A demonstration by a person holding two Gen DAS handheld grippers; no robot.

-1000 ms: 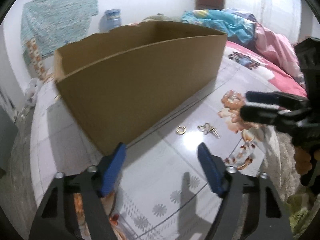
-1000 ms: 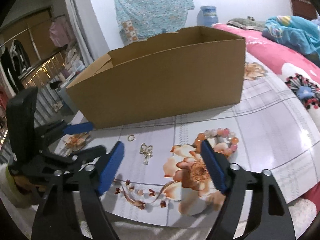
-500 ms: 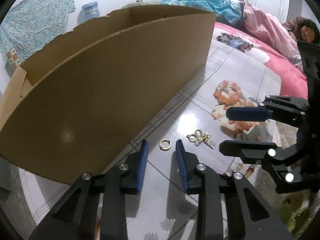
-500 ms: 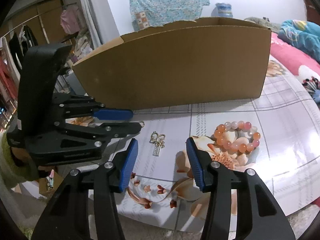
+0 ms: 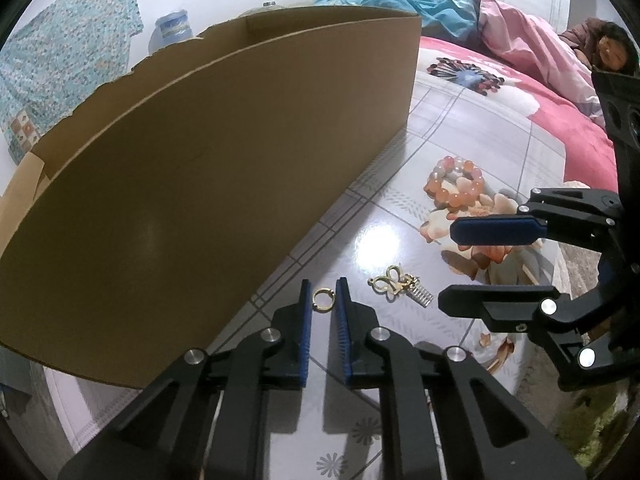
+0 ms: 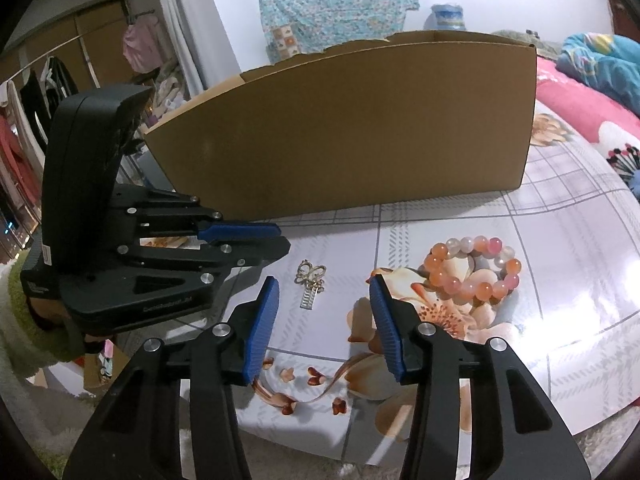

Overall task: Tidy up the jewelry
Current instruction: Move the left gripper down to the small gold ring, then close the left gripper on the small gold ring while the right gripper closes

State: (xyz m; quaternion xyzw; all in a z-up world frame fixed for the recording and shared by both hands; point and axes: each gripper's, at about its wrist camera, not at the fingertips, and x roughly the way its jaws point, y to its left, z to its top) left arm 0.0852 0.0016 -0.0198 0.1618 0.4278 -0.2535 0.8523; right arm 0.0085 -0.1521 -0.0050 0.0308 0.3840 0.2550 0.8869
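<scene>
A small gold ring lies on the glossy floral tablecloth, right between the blue pads of my left gripper, whose jaws stand narrowly apart around it; I cannot tell whether they touch it. A gold butterfly clip lies just to its right, also in the right wrist view. A pink and orange bead bracelet lies further right, also in the right wrist view. My right gripper is open and empty, low over the cloth just short of the clip. The left gripper hides the ring in the right wrist view.
A large open cardboard box stands just behind the jewelry, also in the right wrist view. The table has a curved front edge near me. A bed with pink and blue covers lies beyond.
My left gripper has moved forward and down to the ring and its jaws have narrowed around it. My right gripper has come closer to the butterfly clip and narrowed somewhat.
</scene>
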